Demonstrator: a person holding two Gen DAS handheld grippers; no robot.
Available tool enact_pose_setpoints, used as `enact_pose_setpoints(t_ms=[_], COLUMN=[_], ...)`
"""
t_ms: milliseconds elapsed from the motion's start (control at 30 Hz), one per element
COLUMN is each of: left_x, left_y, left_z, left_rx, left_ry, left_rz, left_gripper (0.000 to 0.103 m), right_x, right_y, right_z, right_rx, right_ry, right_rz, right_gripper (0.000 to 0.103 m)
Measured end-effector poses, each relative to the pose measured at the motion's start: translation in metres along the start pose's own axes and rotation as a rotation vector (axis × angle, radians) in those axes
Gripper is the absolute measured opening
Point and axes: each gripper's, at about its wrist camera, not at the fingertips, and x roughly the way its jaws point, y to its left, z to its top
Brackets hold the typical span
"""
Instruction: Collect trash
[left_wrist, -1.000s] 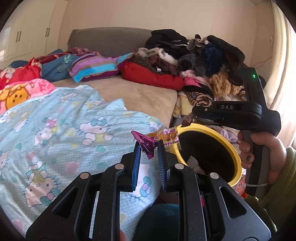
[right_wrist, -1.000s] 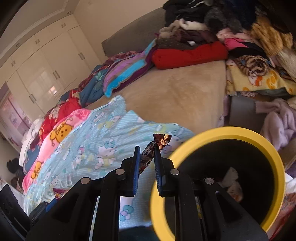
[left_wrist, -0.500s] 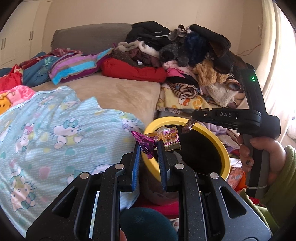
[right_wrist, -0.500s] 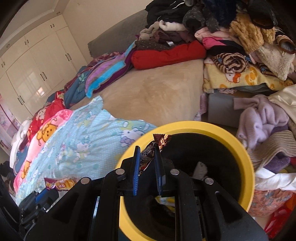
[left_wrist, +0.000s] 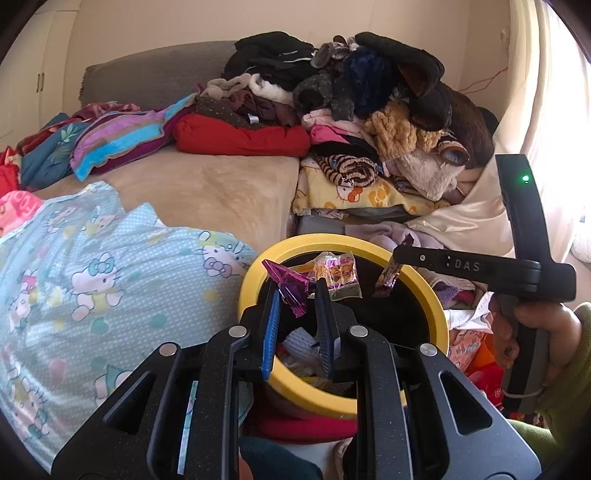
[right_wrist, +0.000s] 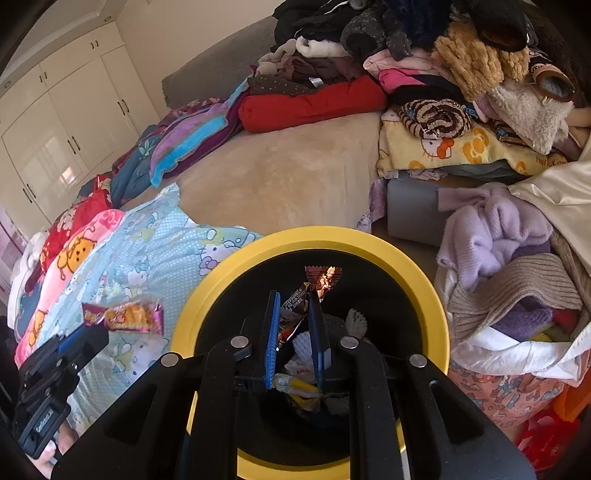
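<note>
From my left wrist camera I see the left gripper (left_wrist: 297, 295) with its fingers clenched on a crinkled purple and clear foil snack wrapper (left_wrist: 317, 280), holding it over the near-left rim of the round black waste bin with a yellow rim (left_wrist: 424, 284). This view also shows what the other cannot: the right gripper (left_wrist: 400, 254) from the side, reaching in from the right with a hand (left_wrist: 535, 332) in a green sleeve on its handle, a small brown wrapper (left_wrist: 388, 277) hanging from its tip over the bin's far-right rim.

My right wrist camera looks straight down into the same bin (right_wrist: 369, 240). There the right gripper (right_wrist: 293, 310) has its fingers clenched on that brown and orange printed wrapper (right_wrist: 314, 288), its serrated end sticking up above the open mouth. Only here do I see the crumpled white paper and yellow scraps (right_wrist: 306, 373) already lying at the bottom. The left gripper (right_wrist: 74, 343) shows at the near left, its wrapper (right_wrist: 125, 317) reading pink, red and yellow against the pale blue cartoon-print quilt (right_wrist: 147, 258) on the bed.

The heap of clothes (right_wrist: 461, 74) rises far right.
</note>
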Motion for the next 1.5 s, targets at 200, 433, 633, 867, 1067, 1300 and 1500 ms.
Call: enact_pose_setpoints(t_ms=[200,433,633,867,1067,1300,1500], left_x=[0.024,0.047,0.053,0.047,0.037,0.019,-0.003], left_y=[-0.005,-0.011,-0.012,-0.004,0.007,0.022,0.037], left_z=[0.003,0.0,-0.002,0.0,0.001,0.0,-0.002], left_rx=[-0.013,0.0,-0.002,-0.033,-0.059,-0.091,-0.119], left_ry=[0.052,0.107,0.124,0.12,0.118,0.111,0.086], left_rz=[-0.016,-0.028,-0.025,-0.004,0.005,0.038,0.087], left_gripper=[0.014,0.034,0.05,0.085,0.092,0.092,0.092], right_x=[0.002,0.008,0.007,-0.01,-0.024,-0.037,-0.044], right_y=[-0.005,-0.013,-0.017,-0.021,-0.012,0.011,0.028], right_z=[-0.007,-0.016,-0.026,-0.043,-0.05,-0.053,-0.057], right_rx=[-0.016,-0.012,-0.008,0.006,0.004,-0.018,-0.04], right_ry=[0.023,0.055,0.072,0.035,-0.014,-0.075,-0.119], right_rz=[0.002,0.008,-0.003,-0.041,-0.07,-0.105,-0.113], right_gripper=[0.017,0.025,0.039,0.073,0.086,0.093,0.097])
